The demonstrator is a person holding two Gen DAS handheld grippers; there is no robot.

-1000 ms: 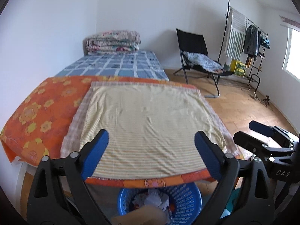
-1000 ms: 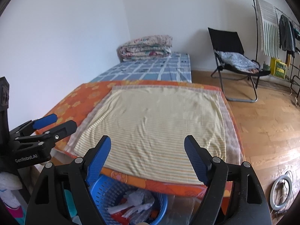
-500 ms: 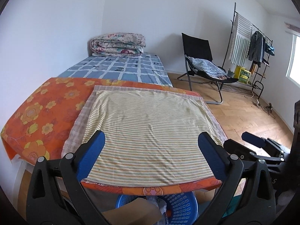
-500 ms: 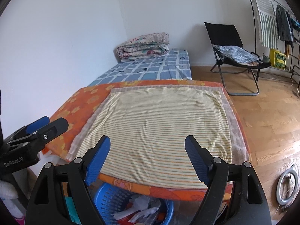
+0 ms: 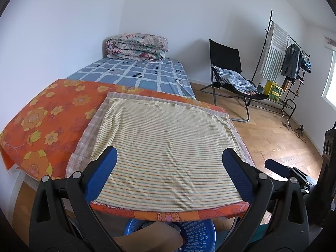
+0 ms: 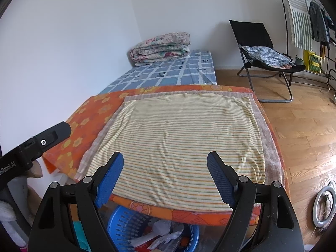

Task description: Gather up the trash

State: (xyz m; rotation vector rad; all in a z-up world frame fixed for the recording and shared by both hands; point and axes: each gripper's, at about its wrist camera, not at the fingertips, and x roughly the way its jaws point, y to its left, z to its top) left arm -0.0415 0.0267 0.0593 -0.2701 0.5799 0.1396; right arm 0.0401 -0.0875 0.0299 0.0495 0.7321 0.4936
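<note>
A blue plastic basket (image 6: 189, 234) stands on the floor under the near edge of the table and holds crumpled white paper and other trash (image 6: 161, 231). It also shows in the left wrist view (image 5: 197, 234), partly hidden by a brown cardboard-like piece (image 5: 151, 238). My left gripper (image 5: 168, 163) is open and empty above the striped cloth (image 5: 168, 147). My right gripper (image 6: 166, 168) is open and empty above the same cloth (image 6: 178, 136). No trash lies on the cloth.
An orange flowered cover (image 5: 48, 121) lies under the cloth. Beyond it is a bed with a folded quilt (image 5: 136, 46). A black folding chair (image 5: 229, 71) and a clothes rack (image 5: 283, 48) stand on the wooden floor at right. A ring light (image 6: 324, 208) lies on the floor.
Both grippers have risen and tilted up, so the basket has slid down toward the bottom edge of each view. Both stay open and empty.
</note>
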